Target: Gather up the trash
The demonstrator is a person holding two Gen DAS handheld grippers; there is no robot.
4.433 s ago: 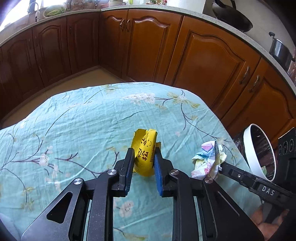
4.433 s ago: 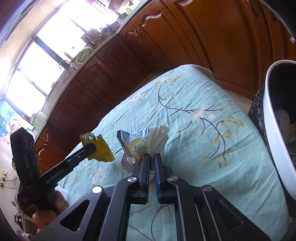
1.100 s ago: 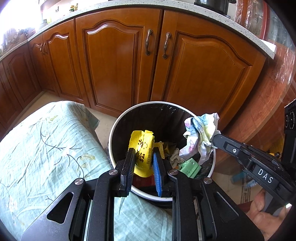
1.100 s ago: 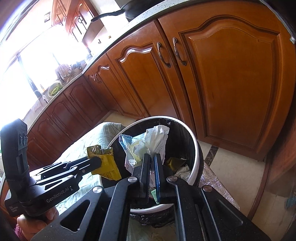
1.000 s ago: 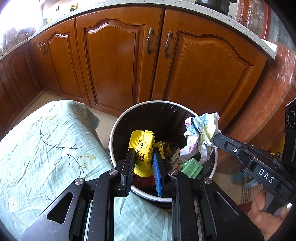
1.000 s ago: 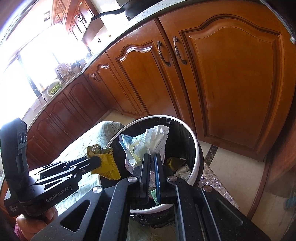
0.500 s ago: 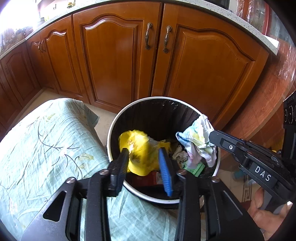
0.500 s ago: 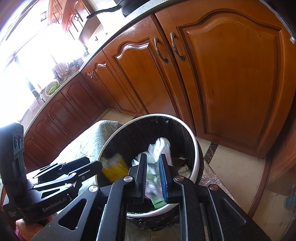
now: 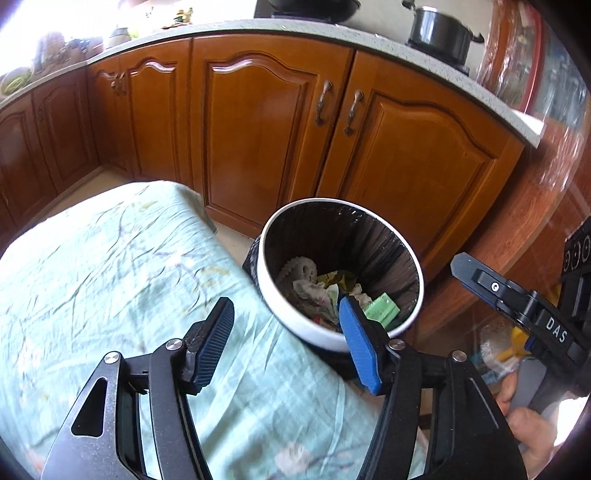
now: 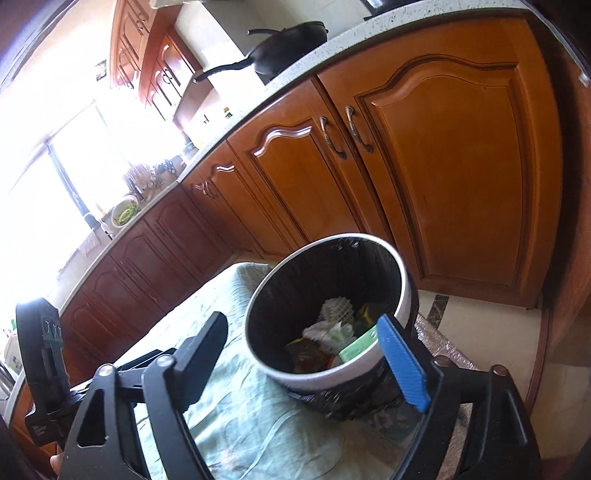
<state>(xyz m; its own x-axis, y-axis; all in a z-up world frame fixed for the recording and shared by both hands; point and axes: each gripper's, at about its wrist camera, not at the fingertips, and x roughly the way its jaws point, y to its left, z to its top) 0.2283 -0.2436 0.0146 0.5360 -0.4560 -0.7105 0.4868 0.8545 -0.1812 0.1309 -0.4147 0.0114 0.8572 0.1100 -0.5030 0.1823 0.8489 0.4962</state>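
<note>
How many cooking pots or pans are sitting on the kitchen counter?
2. A lidded dark pot stands at the counter's right end; a black pan with a long handle sits further left. More may be hidden beyond the frame or in the window glare.

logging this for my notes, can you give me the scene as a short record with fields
left gripper: jaws have just been opening, nothing between them
right gripper: jaws have just been opening, nothing between them
trash bin: white rim, black liner, on the floor beside the table
bin contents: green box, crumpled paper, other scraps
tablecloth: pale green, floral, no trash visible on it
background: wooden cabinets, pot on the counter
</note>
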